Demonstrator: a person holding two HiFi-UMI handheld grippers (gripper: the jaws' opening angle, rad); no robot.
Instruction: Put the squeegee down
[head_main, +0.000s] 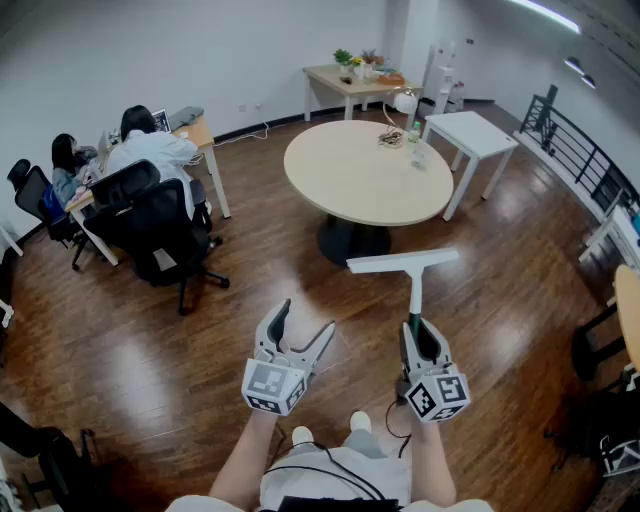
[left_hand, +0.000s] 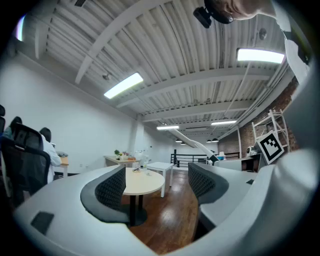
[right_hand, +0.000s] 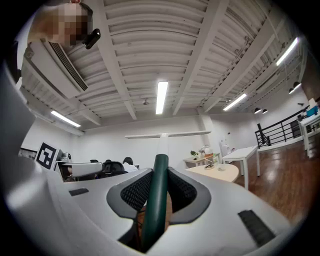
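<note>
The squeegee (head_main: 411, 268) has a white blade bar, a white shaft and a dark green handle (right_hand: 159, 192). My right gripper (head_main: 417, 332) is shut on that handle and holds the tool level, its blade toward the round beige table (head_main: 340, 180). In the right gripper view the bar (right_hand: 167, 134) spreads crosswise ahead of the jaws. My left gripper (head_main: 303, 330) stands open beside it, to the left, with nothing between its pads (left_hand: 112, 189). Both are held in the air above the wooden floor.
A small white table (head_main: 478, 135) stands right of the round one, which carries a lamp and small items (head_main: 400, 130). Two people sit at a desk (head_main: 140, 150) far left, behind black office chairs (head_main: 160, 230). A black railing (head_main: 570, 150) runs at the right.
</note>
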